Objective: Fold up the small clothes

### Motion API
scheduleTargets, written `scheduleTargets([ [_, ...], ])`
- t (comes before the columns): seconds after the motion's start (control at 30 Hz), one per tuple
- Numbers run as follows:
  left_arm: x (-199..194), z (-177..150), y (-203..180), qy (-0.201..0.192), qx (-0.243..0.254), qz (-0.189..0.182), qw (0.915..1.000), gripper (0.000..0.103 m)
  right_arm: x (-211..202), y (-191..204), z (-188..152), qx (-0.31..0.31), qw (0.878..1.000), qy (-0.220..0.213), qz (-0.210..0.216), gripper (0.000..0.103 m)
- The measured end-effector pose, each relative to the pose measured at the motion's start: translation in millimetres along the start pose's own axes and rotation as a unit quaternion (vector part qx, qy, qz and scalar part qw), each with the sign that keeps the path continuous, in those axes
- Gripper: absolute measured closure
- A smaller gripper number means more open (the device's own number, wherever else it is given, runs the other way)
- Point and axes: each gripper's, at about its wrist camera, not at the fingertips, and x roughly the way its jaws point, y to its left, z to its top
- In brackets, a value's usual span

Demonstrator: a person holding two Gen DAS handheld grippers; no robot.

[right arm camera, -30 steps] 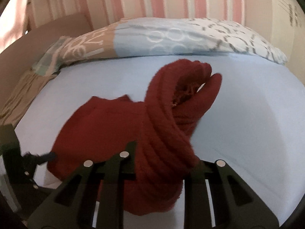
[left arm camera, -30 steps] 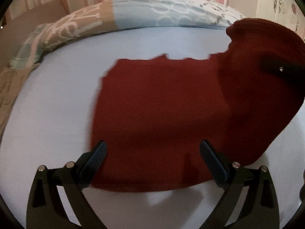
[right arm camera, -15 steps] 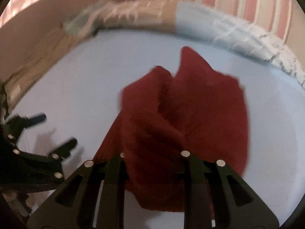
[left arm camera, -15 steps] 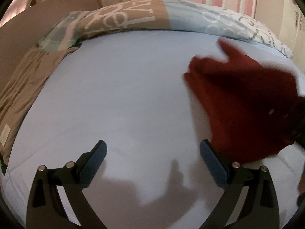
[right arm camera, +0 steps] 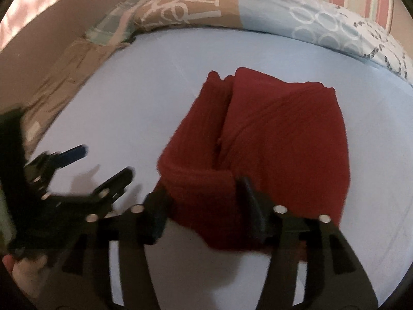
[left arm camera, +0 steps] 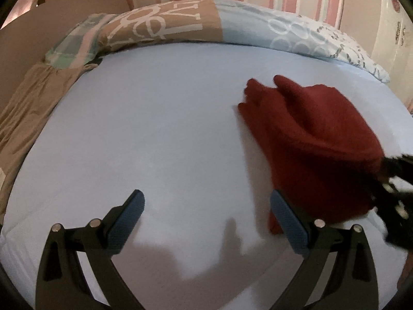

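R gripper point(right arm camera: 204, 204) jaws part-spread, folded red garment point(right arm camera: 271, 134) sitting between them, clamped or not — can't tell. L gripper point(left arm camera: 206, 217) jaws wide apart over bare blue sheet point(left arm camera: 155, 129), garment just right of it; patterned pillow point(left arm camera: 180, 23) beyond

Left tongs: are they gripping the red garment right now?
No, the left tongs stand wide open over bare sheet, beside the red garment.
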Motion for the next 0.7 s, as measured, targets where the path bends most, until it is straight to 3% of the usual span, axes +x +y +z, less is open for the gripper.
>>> scheduleTargets([
  [0.13, -9, 4, -8, -0.009, 0.024, 0.002, 0.9997, 0.005, -33, -17, -13, 0.01, 1.0, -0.014, 0.012, 0.029],
  [0.27, -20, 7, -17, -0.02, 0.045, -0.011, 0.9987, 0.005, -49, -44, -23, 0.009, 0.999, -0.027, -0.028, 0.027],
  [0.43, -37, 18, -41, -0.033, 0.055, -0.067, 0.9957, 0.005, -58, -93, -30, 0.069, 0.995, -0.039, -0.065, 0.027],
  [0.63, -19, 36, -75, 0.003, 0.065, -0.121, 0.9905, 0.005, -61, -121, -33, 0.108, 0.991, -0.039, -0.068, 0.027],
  [0.7, -10, 37, -85, 0.02, 0.073, -0.123, 0.9895, 0.007, -61, -122, -32, 0.107, 0.991, -0.038, -0.077, 0.027],
])
